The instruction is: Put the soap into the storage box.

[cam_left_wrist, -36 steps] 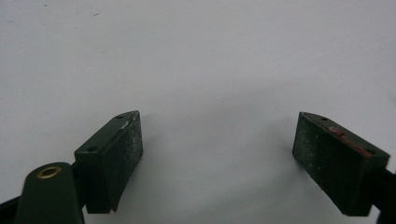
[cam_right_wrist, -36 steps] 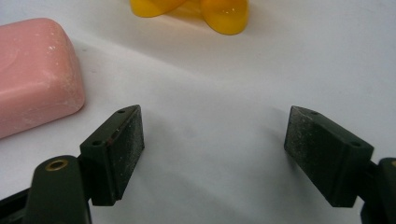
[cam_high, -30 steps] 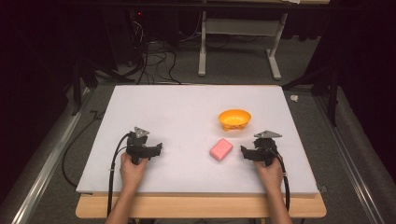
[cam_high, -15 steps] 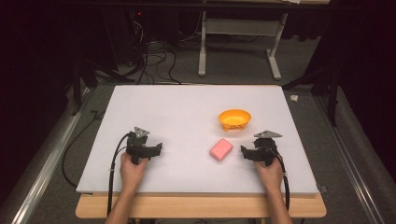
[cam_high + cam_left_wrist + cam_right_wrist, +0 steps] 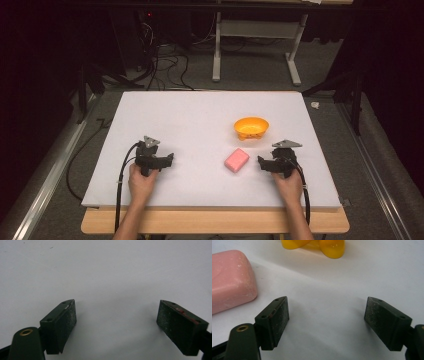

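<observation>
A pink bar of soap (image 5: 236, 160) lies flat on the white table top (image 5: 200, 120), right of the middle. Behind it stands an orange dish (image 5: 251, 127) on small feet. My right gripper (image 5: 262, 164) rests on the table just right of the soap, open, with bare table between its jaws. In the right gripper view the soap (image 5: 230, 280) sits beyond the left jaw and the dish's feet (image 5: 332, 247) show at the top. My left gripper (image 5: 170, 160) rests near the front left, open, over bare table (image 5: 115, 285).
The white top sits on a wooden table whose front edge (image 5: 215, 222) shows below the hands. Black cables (image 5: 120, 185) trail from each gripper toward the front. Beyond the far edge stand a white metal frame (image 5: 255, 45) and tangled floor cables (image 5: 165, 65).
</observation>
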Tool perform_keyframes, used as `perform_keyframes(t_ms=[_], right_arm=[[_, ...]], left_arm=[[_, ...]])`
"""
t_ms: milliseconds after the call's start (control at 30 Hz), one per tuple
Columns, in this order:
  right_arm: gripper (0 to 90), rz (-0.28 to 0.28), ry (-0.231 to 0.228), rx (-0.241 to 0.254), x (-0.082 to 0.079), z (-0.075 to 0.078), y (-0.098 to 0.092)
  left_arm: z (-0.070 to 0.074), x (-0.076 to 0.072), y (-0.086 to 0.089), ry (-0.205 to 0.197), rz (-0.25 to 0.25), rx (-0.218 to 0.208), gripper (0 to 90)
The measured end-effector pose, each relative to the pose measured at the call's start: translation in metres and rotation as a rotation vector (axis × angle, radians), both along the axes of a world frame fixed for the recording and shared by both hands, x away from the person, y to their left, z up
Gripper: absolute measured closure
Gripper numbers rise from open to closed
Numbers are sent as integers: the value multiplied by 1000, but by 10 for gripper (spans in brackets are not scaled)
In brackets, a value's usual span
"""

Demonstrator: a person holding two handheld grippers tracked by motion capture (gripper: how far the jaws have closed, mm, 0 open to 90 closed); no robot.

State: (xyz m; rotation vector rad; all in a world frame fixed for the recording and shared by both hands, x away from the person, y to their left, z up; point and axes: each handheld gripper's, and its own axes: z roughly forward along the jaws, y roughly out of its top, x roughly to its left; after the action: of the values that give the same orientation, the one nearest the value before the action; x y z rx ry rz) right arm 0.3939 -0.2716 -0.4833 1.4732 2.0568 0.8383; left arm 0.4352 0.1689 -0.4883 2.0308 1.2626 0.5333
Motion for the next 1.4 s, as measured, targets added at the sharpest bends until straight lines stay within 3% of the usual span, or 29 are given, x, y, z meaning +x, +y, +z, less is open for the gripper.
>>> perform_keyframes(t_ms=[400,700,967,1200,1400], right_arm=[[207,1,8,6,1,1,-1],[188,-2,-4,68,-5,9,-5],[181,30,-34,88,-12,17,-2],[177,91,-72,101,-22,26,8],[169,114,-73,109,-24,27,12]], left_arm=[[0,0,0,0,0,0,166],[0,0,0,1,2,-2,166],[0,0,0,1,1,-2,166],[0,0,0,1,1,-1,166],[0,0,0,-2,3,-2,167]])
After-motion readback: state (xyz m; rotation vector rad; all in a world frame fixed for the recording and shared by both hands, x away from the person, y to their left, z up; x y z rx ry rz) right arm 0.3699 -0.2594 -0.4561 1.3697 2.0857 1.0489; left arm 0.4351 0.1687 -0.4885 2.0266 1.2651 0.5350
